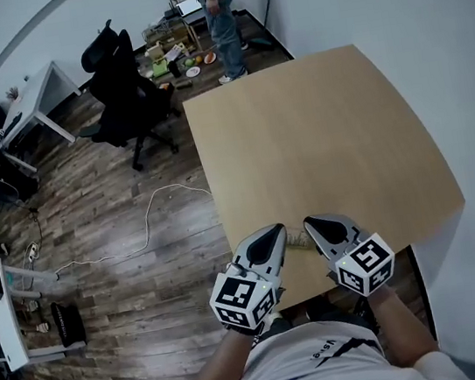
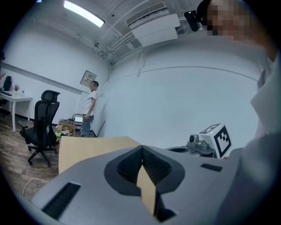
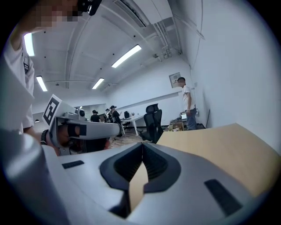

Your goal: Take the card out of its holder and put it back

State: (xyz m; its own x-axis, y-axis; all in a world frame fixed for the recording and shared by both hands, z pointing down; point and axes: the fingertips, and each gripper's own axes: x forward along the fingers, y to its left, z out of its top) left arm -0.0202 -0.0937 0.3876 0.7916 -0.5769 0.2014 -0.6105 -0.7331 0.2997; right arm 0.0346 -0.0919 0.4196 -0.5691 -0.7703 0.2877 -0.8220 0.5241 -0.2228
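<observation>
**A:** What is seen of the room and the surface?

**B:** An office with a wood floor is shown. A pale table stands by the wall, and almost all of its top is bare. A black chair and a standing person are seen beyond its far corner.

**A:** Where is the card?

**B:** It cannot be picked out with certainty. A small pale thing lies on the table close to the near edge, between the two gripper tips. It is judged to be the holder with the card, but it is too small to tell.

**A:** How are the jaws set?

**B:** On the left gripper the tips are pressed together, and the same is seen on the right gripper. A tan sliver shows in the gap behind each pair of tips. It is taken to be the table seen through the gap, so nothing is judged to be pinched.

**A:** What could go wrong?

**B:** The thing could be nudged off the near edge if it is approached with closed tips. If the card is pulled while the holder is left unbraced, both could be dragged together.

**A:** And the pose?

**B:** Both grippers are held low before the body and angled inward. The tips are near each other but apart, and the marker cubes are turned toward the person.
</observation>
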